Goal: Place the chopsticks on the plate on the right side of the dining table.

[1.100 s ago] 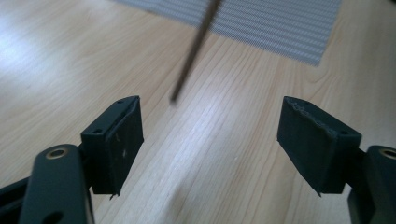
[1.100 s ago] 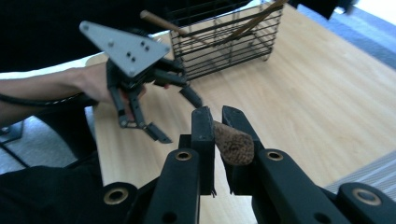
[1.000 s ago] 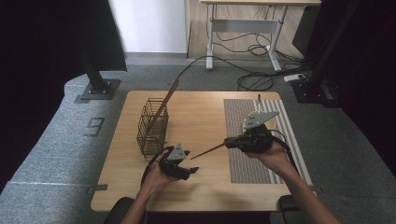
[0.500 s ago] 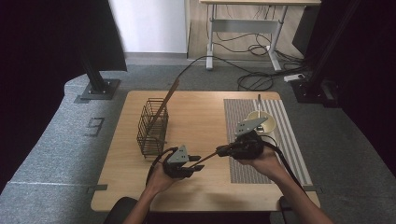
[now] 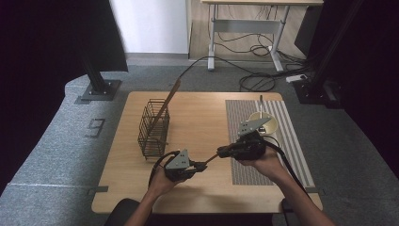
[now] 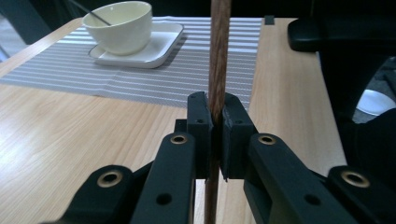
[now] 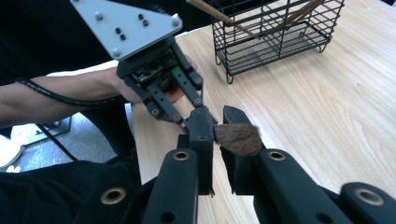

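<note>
High view: left gripper (image 5: pixel 200 165) at table's 6 o'clock, jaws just closed, clamping wooden stick (image 5: pixel 211 159); right gripper (image 5: pixel 221 151) pinches stick's other end, 4 o'clock.

Both forearms reach in from below. The left tool (image 5: pixel 203 165) has just been closing and now clamps tight; the right tool (image 5: pixel 221 152) is clamped, facing it.

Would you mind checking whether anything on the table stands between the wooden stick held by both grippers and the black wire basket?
Nothing visible does. The wooden stick spans between the left gripper and the right gripper, both shut on it. Only bare table lies between it and the wire basket, which already holds another stick.
</note>
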`<act>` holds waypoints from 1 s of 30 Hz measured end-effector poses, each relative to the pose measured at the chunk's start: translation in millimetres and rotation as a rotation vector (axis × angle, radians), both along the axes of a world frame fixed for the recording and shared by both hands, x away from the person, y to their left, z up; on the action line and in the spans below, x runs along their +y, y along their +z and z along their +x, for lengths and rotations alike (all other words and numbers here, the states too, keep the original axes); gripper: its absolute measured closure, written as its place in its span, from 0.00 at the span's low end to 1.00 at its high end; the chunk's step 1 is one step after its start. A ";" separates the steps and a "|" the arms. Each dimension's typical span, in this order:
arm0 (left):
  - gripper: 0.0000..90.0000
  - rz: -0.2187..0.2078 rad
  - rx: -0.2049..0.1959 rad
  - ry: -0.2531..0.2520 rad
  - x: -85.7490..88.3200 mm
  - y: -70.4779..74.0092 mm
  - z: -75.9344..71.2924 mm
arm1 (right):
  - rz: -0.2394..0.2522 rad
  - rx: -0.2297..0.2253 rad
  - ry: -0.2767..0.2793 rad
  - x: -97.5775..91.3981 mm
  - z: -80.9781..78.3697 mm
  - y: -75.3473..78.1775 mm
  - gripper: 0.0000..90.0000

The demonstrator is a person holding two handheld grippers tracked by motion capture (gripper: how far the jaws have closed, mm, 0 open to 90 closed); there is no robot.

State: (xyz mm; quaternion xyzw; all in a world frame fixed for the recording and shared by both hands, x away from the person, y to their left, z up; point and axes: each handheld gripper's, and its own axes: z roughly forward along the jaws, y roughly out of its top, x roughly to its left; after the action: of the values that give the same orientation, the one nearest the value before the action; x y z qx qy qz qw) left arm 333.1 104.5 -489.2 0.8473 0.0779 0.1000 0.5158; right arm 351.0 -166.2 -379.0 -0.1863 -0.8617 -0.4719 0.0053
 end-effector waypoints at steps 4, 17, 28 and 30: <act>0.94 -0.007 0.021 -0.014 -0.9 -0.3 1.4 | -0.022 -0.042 -0.034 2.2 0.1 1.9 0.70; 0.94 0.037 0.043 -0.020 -3.2 -6.0 2.4 | -0.170 -0.226 -0.188 21.5 2.8 -1.6 0.36; 0.94 0.013 0.041 -0.027 4.0 -7.5 4.8 | -0.208 -0.242 -0.271 -2.3 7.1 -15.7 0.36; 0.94 0.020 0.034 -0.029 4.6 -6.8 4.9 | -0.204 -0.232 -0.288 -9.2 8.5 -21.7 0.36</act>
State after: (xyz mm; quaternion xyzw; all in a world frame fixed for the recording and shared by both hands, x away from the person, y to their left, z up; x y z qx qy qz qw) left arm 337.9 109.1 -496.0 0.8550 0.0735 0.0787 0.5074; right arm 359.5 -175.4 -400.7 -0.2514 -0.8645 -0.3962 -0.1802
